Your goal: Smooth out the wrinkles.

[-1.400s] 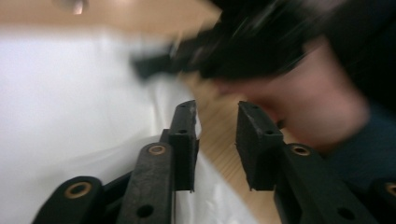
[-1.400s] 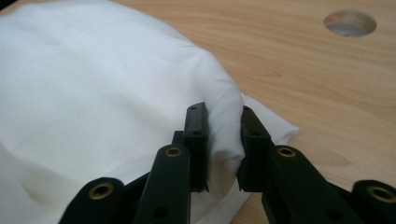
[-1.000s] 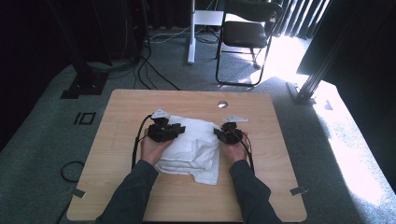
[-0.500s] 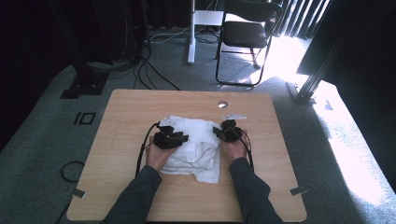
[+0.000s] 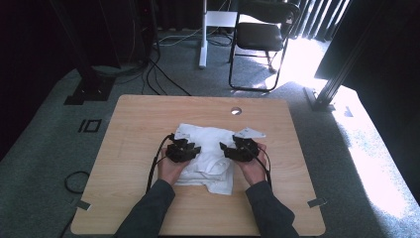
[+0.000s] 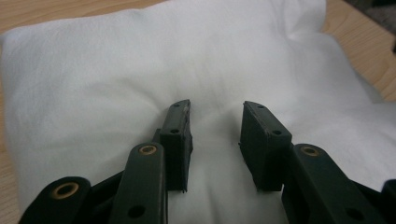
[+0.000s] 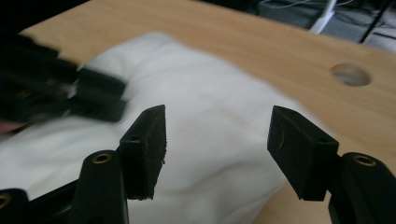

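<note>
A white cloth (image 5: 208, 156), folded into a thick, rumpled pad, lies a little right of the middle of the wooden bench (image 5: 129, 148), between the person's two hands. The work in hand looks like folding it, and this moment reads as the gap between two folds: both claws are over the cloth and neither has hold of it.

The left claw (image 6: 215, 122) hovers low over the left part of the cloth, its jaws partly apart with bare white fabric showing between them and nothing pinched. In the high view it sits at the cloth's left side (image 5: 182, 150).

The right claw (image 7: 217, 135) has just been opening; its jaws stand wide, with nothing between them, and the cloth's right part lies below and beyond. From above it sits at the cloth's right edge (image 5: 238, 150). Its own view is somewhat blurred, so I judge it to be on the move, and the left claw shows dark at the left of that view.

The next move, as I judge it, calls for each claw to pick an edge or corner, come down onto it and close on all the layers at once. The pad is thick and soft, so a shallow bite could catch only the top layer and pull the fold apart
</note>
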A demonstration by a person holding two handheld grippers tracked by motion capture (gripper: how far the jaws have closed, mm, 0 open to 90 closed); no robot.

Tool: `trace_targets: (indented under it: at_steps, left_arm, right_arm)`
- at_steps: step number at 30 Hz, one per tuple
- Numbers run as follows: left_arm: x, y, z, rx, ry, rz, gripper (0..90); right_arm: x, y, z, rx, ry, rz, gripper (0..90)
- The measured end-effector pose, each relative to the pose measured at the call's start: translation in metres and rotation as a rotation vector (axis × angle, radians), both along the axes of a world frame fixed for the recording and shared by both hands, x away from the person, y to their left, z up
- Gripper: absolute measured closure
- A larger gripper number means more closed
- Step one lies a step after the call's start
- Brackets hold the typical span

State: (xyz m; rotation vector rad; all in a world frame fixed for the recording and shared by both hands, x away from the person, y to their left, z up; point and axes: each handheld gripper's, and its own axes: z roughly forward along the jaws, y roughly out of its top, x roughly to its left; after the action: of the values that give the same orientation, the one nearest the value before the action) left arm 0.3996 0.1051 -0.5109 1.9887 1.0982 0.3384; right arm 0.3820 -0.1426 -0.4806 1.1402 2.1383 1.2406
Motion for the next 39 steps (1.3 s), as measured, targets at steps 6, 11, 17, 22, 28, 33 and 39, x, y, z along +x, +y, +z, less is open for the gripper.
trace_targets:
  at_steps: [6,11,17,22,28,33,39]
  left_arm:
    - [0.001,-0.001,-0.004,0.004,0.002,0.009,64.3]
    - [-0.003,-0.005,-0.009,0.035,-0.036,0.004,63.5]
    - [-0.007,-0.009,-0.012,0.039,-0.060,0.019,58.6]
    - [-0.011,-0.007,-0.011,0.011,-0.075,0.013,54.3]
    - [-0.015,-0.008,-0.010,0.013,-0.077,0.013,52.1]
    - [-0.014,-0.008,-0.010,0.003,-0.069,0.021,52.0]
    - [-0.014,-0.008,-0.010,-0.001,-0.068,0.023,52.0]
  right_arm:
    - [-0.018,0.009,-0.042,-0.113,0.093,0.062,36.2]
    - [-0.022,0.003,-0.060,-0.093,0.149,0.061,37.3]
    - [-0.033,-0.006,-0.063,-0.102,0.193,0.128,66.0]
    - [-0.048,-0.017,-0.063,-0.146,0.179,0.138,89.9]
    - [-0.066,-0.032,-0.032,0.028,0.067,0.132,49.5]
    - [-0.066,-0.007,-0.028,-0.053,0.061,0.225,57.3]
    - [-0.078,-0.015,-0.038,-0.091,0.078,0.209,88.2]
